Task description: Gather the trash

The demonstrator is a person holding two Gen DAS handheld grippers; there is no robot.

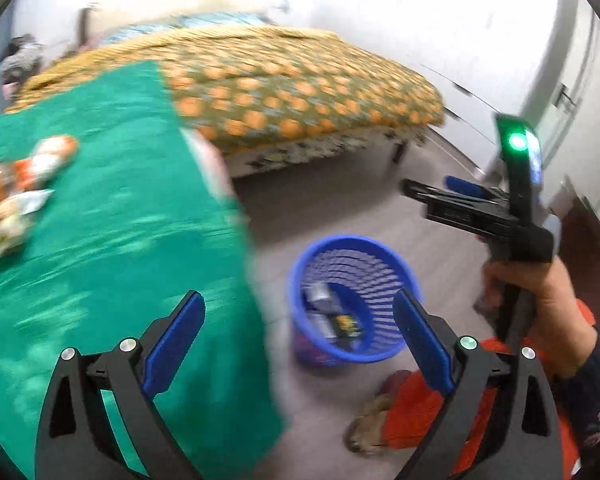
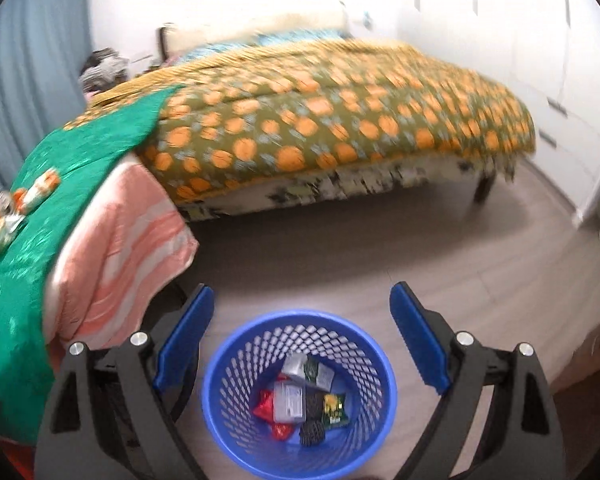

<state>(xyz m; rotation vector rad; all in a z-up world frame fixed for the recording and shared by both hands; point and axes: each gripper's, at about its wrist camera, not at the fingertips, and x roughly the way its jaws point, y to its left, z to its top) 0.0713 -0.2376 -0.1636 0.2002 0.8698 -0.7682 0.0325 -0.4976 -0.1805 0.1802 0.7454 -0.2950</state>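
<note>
A blue mesh wastebasket (image 2: 236, 412) stands on the floor with several wrappers (image 2: 300, 400) inside. My right gripper (image 2: 302, 300) hangs open above it, nothing between its blue pads. In the left wrist view the same basket (image 1: 340, 356) lies below my left gripper (image 1: 300, 308), which is open and empty at the table's edge. Several orange and white wrappers (image 1: 16, 188) lie on the green tablecloth (image 1: 112, 240) at far left; they show as wrappers (image 2: 16, 204) in the right wrist view too. The right gripper (image 1: 432, 188), held in a hand (image 1: 548, 300), appears at the right of the left view.
A bed with an orange-dotted cover (image 2: 320, 120) fills the background. A pink striped cloth (image 2: 124, 248) hangs under the green one at the table's corner. Grey floor (image 2: 380, 248) lies between table and bed. White cupboards (image 2: 560, 80) line the right wall. The person's orange trouser leg and foot (image 1: 380, 428) stand beside the basket.
</note>
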